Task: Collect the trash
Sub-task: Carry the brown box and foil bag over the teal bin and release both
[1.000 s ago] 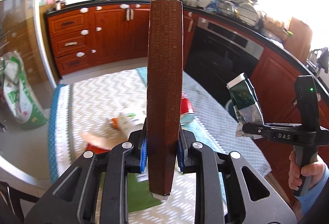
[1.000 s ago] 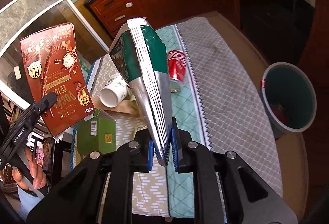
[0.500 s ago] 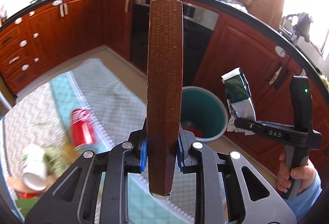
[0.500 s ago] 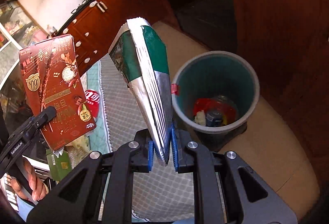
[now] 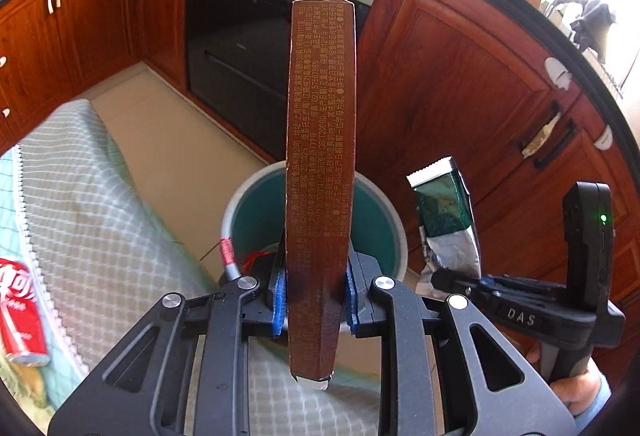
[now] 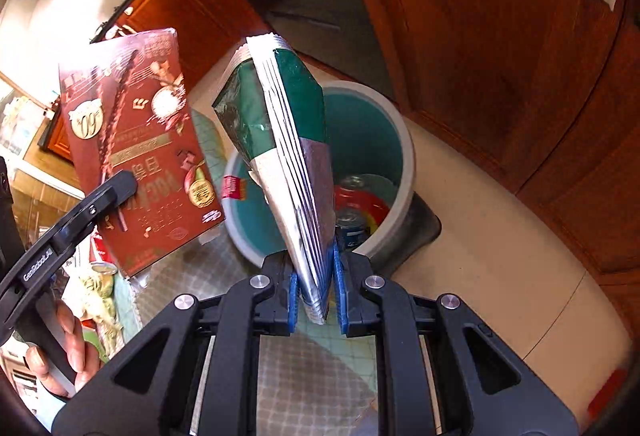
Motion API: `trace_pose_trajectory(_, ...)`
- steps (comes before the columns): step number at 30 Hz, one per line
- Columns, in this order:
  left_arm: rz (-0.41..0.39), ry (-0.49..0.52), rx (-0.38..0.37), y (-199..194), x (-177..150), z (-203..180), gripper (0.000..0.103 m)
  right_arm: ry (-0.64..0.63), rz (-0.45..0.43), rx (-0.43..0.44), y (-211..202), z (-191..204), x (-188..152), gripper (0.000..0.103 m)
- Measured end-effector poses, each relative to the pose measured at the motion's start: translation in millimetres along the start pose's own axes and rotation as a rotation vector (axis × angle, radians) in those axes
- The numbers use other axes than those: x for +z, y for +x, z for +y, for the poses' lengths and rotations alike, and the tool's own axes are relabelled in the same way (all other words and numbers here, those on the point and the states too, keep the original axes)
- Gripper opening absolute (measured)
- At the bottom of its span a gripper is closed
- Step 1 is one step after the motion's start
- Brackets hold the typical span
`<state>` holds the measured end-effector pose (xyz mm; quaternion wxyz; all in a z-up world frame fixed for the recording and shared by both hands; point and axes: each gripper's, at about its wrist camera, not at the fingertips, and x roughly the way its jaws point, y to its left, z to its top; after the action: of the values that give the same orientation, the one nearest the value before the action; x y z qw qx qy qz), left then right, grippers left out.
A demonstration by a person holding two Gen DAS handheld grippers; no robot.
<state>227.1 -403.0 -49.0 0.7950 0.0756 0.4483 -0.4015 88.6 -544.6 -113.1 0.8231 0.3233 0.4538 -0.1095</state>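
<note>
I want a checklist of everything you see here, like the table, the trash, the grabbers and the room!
Surface: table with checked cloth, beside the bin.
Job's things: brown snack box and green foil bag, both held up near the teal trash bin; bin already holds trash.
Clutter: red soda can lying on the cloth.
Grippers: left gripper clamps the box; right gripper clamps the bag.
Cables: nothing seen.
Surroundings: red wooden cabinets, black oven.

The round grey bin with a teal inside stands on the beige floor, its mouth open upward, hemmed by the tabletop's edge on one side and dark red wooden cabinet doors on the other. A red can and other trash lie at its bottom, well below the rim.
</note>
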Motion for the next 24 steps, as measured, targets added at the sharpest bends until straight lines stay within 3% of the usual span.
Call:
trace_pose_trajectory(9,0.044,-0.023,0.002,79.9,23.5,-2.1,0.024,0.028,0.031,-0.041,31.1,-8.5,18.6,0.013)
trace_pose_trajectory(12,0.070,-0.042,0.017,98.3,23.7,5.1,0.033,0.027,0.041,-0.052,38.9,-5.0,21.9,0.013)
trace_pose_trajectory(18,0.075,-0.070,0.026,98.4,21.0,19.9,0.051,0.024,0.053,-0.057,49.6,-1.4,25.9,0.013)
trace_pose_trajectory(24,0.055,-0.090,0.028,70.3,8.3,28.1,0.061,0.028,0.048,-0.061,49.2,-2.9,24.7,0.013)
